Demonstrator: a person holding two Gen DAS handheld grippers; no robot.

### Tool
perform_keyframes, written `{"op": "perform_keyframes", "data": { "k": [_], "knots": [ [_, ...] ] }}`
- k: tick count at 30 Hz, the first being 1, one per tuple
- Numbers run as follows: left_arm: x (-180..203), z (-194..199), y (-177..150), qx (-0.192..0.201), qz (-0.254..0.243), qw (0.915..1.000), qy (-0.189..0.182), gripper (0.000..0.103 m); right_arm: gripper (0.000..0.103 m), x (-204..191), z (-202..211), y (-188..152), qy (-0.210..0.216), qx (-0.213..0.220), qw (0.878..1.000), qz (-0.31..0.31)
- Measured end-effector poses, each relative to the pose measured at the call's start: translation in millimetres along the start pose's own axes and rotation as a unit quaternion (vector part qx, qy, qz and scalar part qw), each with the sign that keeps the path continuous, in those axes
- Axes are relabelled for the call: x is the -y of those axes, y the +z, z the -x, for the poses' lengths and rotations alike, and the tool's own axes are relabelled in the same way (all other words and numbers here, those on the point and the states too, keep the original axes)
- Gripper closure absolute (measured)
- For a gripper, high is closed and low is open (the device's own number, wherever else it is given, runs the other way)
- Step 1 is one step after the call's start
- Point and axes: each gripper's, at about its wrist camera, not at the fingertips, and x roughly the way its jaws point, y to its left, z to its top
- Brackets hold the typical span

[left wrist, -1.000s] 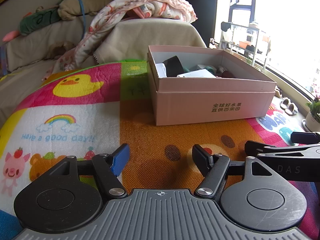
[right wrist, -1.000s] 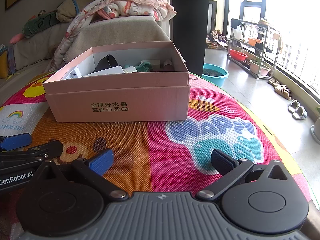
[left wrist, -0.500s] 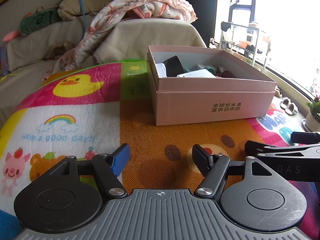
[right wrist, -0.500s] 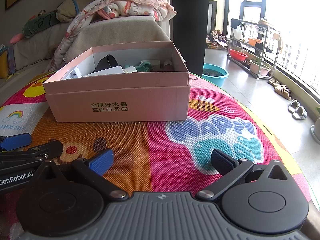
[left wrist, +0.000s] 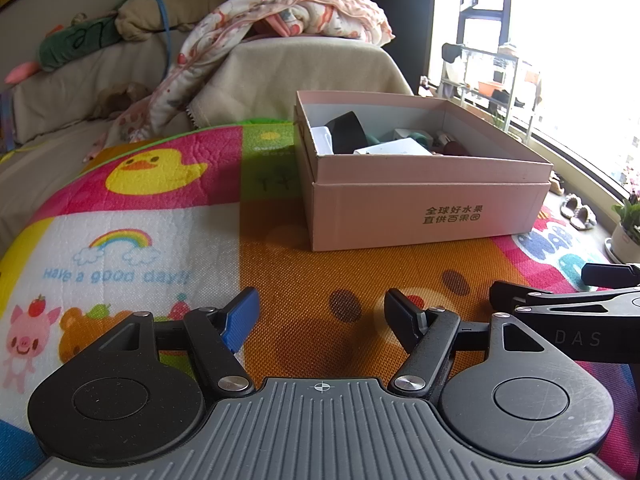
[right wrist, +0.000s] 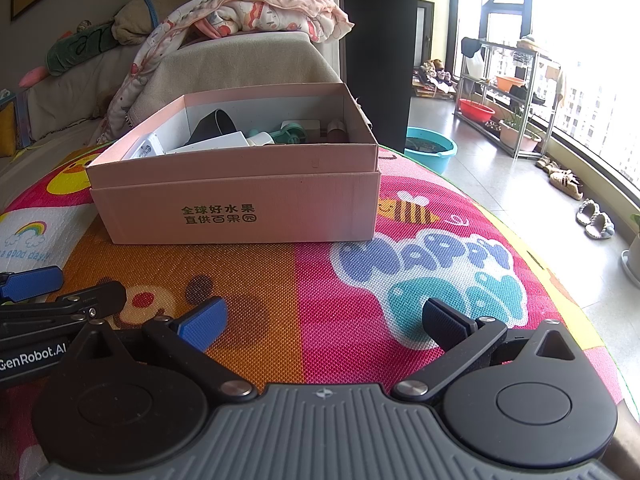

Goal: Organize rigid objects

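Both grippers sat low over the colourful cartoon-print play mat point(left wrist: 168, 216), side by side. I read the left gripper point(left wrist: 322, 316) as spread apart, nothing between its blue pad and black pad. The right gripper point(right wrist: 325, 320) was likewise wide apart and carried nothing; its neighbour's fingers showed at the far left edge of its view.

The pink open-topped cardboard box with dark printed characters point(right wrist: 240, 196) stood on the mat, ahead of both grippers and well apart from them, to the right in the left wrist view and to the left in the right wrist view. Inside it I noted a black curved object point(right wrist: 214, 126), a white flat rectangular box point(right wrist: 216, 142), a teal plastic piece point(right wrist: 290, 134) and a small dark-red item point(right wrist: 336, 130), crowded together; exact contacts unclear.

Beyond the box stood a beige covered sofa point(left wrist: 304, 76) with a pink patterned blanket point(left wrist: 304, 12) draped over it.
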Motion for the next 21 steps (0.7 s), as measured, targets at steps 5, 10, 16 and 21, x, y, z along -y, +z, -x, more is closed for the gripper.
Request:
{"op": "perform_keyframes", "data": {
  "k": [5, 10, 16, 21],
  "knots": [
    [-0.4, -0.1, 0.0, 0.0, 0.0, 1.0, 0.0, 0.029, 0.0, 0.2, 0.0, 0.0, 0.0, 0.0, 1.0, 0.0],
    [-0.4, -0.1, -0.1, 0.0, 0.0, 1.0, 0.0, 0.029, 0.0, 0.0, 0.0, 0.0, 0.0, 0.0, 1.0, 0.0],
    [-0.7, -0.1, 0.0, 0.0, 0.001, 1.0, -0.001, 0.029, 0.0, 0.2, -0.3, 0.1, 0.0, 0.0, 1.0, 0.0],
    [0.4, 0.0, 0.0, 0.0, -0.002, 1.0, 0.002, 0.029, 0.0, 0.6, -0.5, 0.3, 0.0, 0.0, 1.0, 0.0]
  ]
}}
